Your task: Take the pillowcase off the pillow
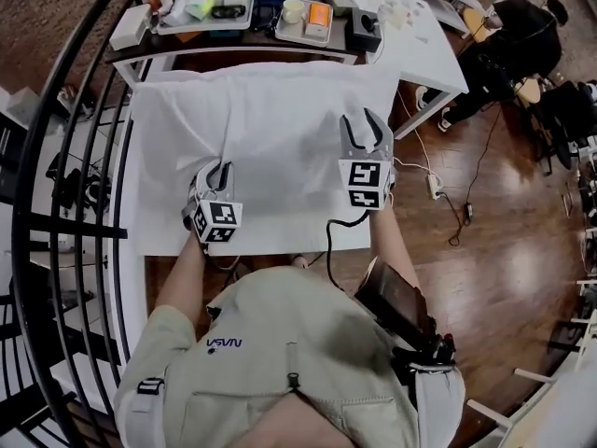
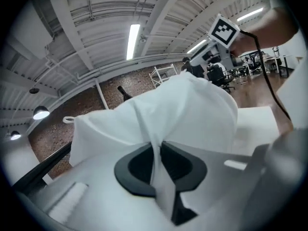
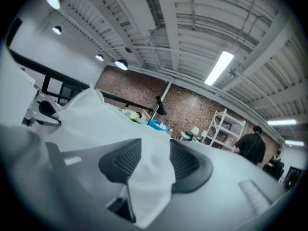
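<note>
We reach both bare forearms forward over the near edge of the table [image 1: 424, 59], where the pillow in its white pillowcase [image 1: 261, 129] lies flat. Our left arm [image 1: 182, 278] runs straight ahead, and the left gripper [image 1: 220, 171] tips down onto the near left part of the pillow. Its jaws are nearly closed, pinching a thin raised fold of pillowcase [image 2: 192, 109]. Our right arm [image 1: 392, 241] stretches further, putting the right gripper [image 1: 366, 124] on the pillow's right side. Its jaws stand about half apart, and a loose bunch of pillowcase [image 3: 149, 177] sits between them, not squeezed.
</note>
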### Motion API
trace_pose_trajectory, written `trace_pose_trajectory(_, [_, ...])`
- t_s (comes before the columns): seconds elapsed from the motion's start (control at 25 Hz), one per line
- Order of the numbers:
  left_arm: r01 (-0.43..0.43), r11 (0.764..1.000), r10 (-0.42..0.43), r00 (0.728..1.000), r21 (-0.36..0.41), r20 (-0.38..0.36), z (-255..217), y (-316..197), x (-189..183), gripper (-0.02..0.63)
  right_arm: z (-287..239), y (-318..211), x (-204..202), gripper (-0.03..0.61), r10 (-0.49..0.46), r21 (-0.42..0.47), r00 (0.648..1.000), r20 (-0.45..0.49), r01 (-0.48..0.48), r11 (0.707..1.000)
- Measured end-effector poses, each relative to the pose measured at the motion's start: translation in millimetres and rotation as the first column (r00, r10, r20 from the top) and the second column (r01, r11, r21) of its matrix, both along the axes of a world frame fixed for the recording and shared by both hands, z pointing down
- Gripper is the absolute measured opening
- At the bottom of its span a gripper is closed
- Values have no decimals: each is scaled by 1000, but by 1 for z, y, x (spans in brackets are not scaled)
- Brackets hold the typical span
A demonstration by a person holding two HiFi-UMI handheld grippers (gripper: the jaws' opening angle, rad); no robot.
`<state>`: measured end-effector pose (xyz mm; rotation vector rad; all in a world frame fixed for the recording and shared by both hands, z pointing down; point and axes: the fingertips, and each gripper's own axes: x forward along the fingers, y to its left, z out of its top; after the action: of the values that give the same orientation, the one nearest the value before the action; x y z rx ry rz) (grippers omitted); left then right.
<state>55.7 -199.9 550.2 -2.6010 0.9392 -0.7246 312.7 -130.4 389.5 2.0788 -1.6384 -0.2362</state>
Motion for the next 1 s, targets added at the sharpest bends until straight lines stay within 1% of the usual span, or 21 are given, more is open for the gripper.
trace_pose_trajectory(0.04, [4, 1000, -4, 1000, 2, -10, -3, -4, 1, 27, 10, 11, 2, 187, 14, 5, 998, 62, -14, 1000])
trace_pose_trajectory(0.08, [5, 1000, -4, 1000, 2, -14, -4, -9, 3, 22, 27, 21, 1, 210, 23, -15, 992, 123, -21, 1000])
trace_pose_trajectory(0.12, [4, 1000, -4, 1000, 0, -14, -5, -14, 5, 20, 51, 29, -2, 246, 25, -61, 985, 173, -15, 998])
trace_pose_trajectory(0.16, [2, 1000, -2, 1000, -6, -10, -4, -19, 7, 18, 78, 34, -8, 278, 23, -128, 979, 205, 3, 992])
trace_pose_trajectory(0.2, [1, 1000, -1, 1000, -17, -4, -1, -23, 9, 16, 105, 37, -14, 326, 17, -206, 977, 212, 28, 978])
trace_pose_trajectory(0.24, [-1, 1000, 1, 1000, -30, 2, 2, -25, 10, 15, 130, 38, -19, 357, 4, -282, 981, 192, 51, 958])
trace_pose_trajectory(0.28, [-2, 999, 3, 1000, -45, 4, 6, -26, 10, 15, 150, 37, -23, 377, -15, -347, 988, 153, 68, 935])
trace_pose_trajectory(0.32, [-4, 998, 4, 1000, -60, 2, 9, -26, 11, 15, 166, 34, -25, 380, -41, -400, 994, 106, 80, 913])
trace_pose_trajectory(0.36, [-7, 997, 7, 1000, -73, -1, 12, -25, 10, 15, 180, 31, -27, 382, -68, -440, 996, 62, 88, 894])
trace_pose_trajectory(0.44, [-15, 996, 15, 1000, -91, -7, 13, -23, 11, 15, 199, 21, -26, 380, -110, -488, 994, -4, 94, 868])
trace_pose_trajectory(0.52, [-25, 995, 24, 1000, -96, -11, 12, -21, 12, 15, 208, 10, -24, 346, -124, -515, 992, -25, 93, 852])
trace_pose_trajectory(0.56, [-27, 995, 26, 1000, -94, -14, 11, -21, 12, 15, 209, 7, -26, 295, -122, -524, 992, -17, 95, 847])
trace_pose_trajectory(0.6, [-25, 995, 24, 1000, -92, -17, 9, -21, 12, 15, 207, 5, -29, 210, -118, -527, 993, -4, 98, 844])
trace_pose_trajectory(0.68, [-13, 996, 11, 1000, -88, -27, 5, -23, 6, 15, 197, 7, -39, 77, -105, -517, 994, 25, 103, 850])
trace_pose_trajectory(0.72, [-5, 996, 2, 999, -89, -33, 3, -24, 2, 15, 190, 11, -45, 39, -101, -509, 994, 42, 108, 854])
trace_pose_trajectory(0.84, [10, 992, -18, 998, -124, -59, -4, -23, -5, 15, 171, 39, -62, 19, -113, -493, 988, 107, 151, 857])
trace_pose_trajectory(1.0, [-11, 979, -10, 995, -202, -99, -20, -1, -10, 17, 160, 95, -91, 12, -131, -514, 969, 211, 223, 828])
